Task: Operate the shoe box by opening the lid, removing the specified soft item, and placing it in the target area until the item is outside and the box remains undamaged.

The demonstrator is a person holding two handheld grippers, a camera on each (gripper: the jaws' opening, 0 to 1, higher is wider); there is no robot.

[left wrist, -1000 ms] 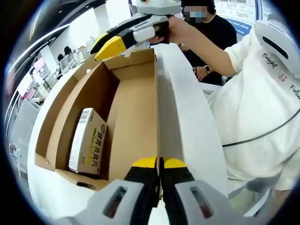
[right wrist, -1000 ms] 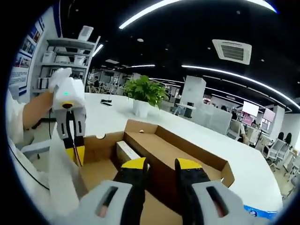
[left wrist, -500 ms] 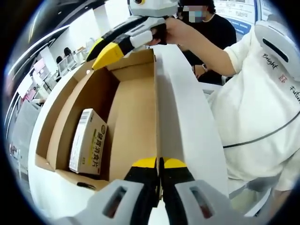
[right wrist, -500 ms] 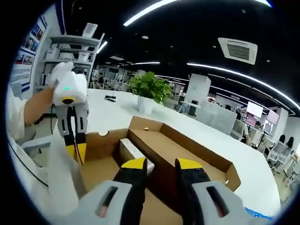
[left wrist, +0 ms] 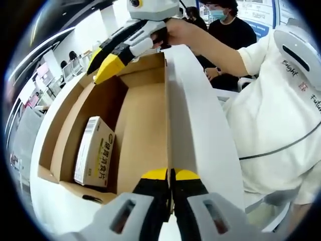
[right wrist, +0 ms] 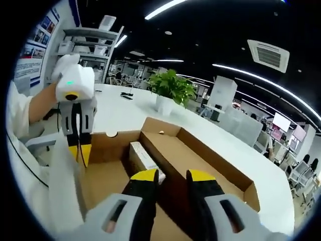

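Note:
The shoe box (left wrist: 142,118) stands open, brown cardboard inside. Its white lid (left wrist: 196,125) is raised on edge, and my left gripper (left wrist: 171,174) is shut on the lid's rim. A small tan and white carton (left wrist: 94,158) with green print lies against the box's left wall. My right gripper (left wrist: 107,67) reaches in from the top over the far end of the box. In the right gripper view, that gripper (right wrist: 170,176) is open and empty above the box (right wrist: 200,160), with the carton (right wrist: 142,156) just ahead. The left gripper (right wrist: 78,152) holds the lid (right wrist: 64,186) at the left.
The box rests on a long white table (right wrist: 118,113) that carries a potted plant (right wrist: 173,88) further back. A person in a white shirt (left wrist: 281,115) stands close on the lid's side, and another in black (left wrist: 228,32) is behind. Shelves (right wrist: 98,42) line the far wall.
My right gripper has dipped lower and further over the box's far end. The left gripper still holds the lid in the same place.

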